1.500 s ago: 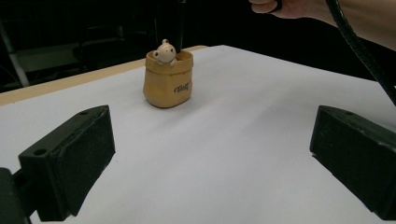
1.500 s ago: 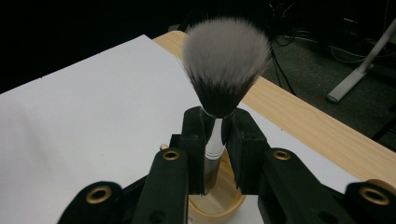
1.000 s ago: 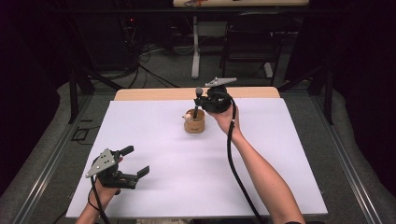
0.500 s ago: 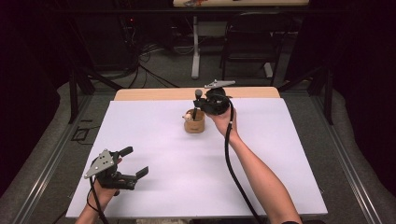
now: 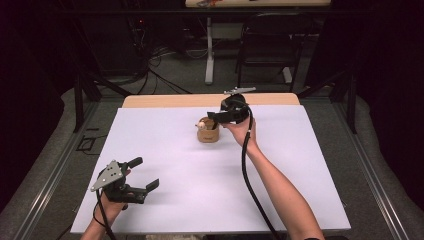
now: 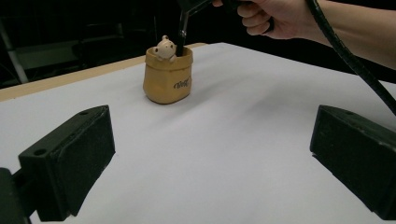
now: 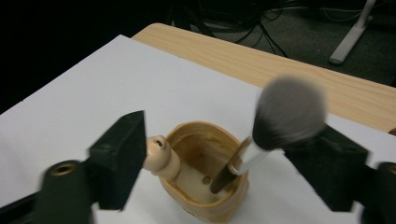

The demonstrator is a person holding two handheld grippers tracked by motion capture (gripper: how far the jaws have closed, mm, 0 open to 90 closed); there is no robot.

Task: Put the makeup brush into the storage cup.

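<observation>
Looking along my right gripper [image 7: 224, 154], I see its two black fingers [image 7: 119, 156] spread wide, one on each side of the tan pot [image 7: 210, 186], with nothing pinched between them. The makeup brush [image 7: 275, 126] leans inside that pot: its dark handle foot rests on the pot floor between my fingers, its silver ferrule lies against the rim nearer my right-hand finger, and its grey bristle head stands above and just in front of that finger, blurred. A small cream bear figure [image 7: 159, 156] sits on the pot's rim, just beside my left-hand finger.

My left gripper [image 6: 210, 158] is also wide open and empty, its pads [image 6: 74, 158] low over the white sheet [image 6: 233, 140]. The pot [image 6: 168, 77] stands well beyond those fingers, a little toward the left one.

This left gripper view gives the pot's front, which the right one hides: dark script is printed there, too small for me to read. It also shows the bear peeking over the rim and a dark jaw of my other gripper reaching down behind it. The right gripper view alone shows the pot's inside, with a small hole in its floor.

From the high view, my left gripper [image 5: 125, 181] sits at the near left of the sheet, my right gripper [image 5: 220, 116] at the pot [image 5: 208, 132], farther off, with the wooden table edge [image 5: 165, 101] beyond
</observation>
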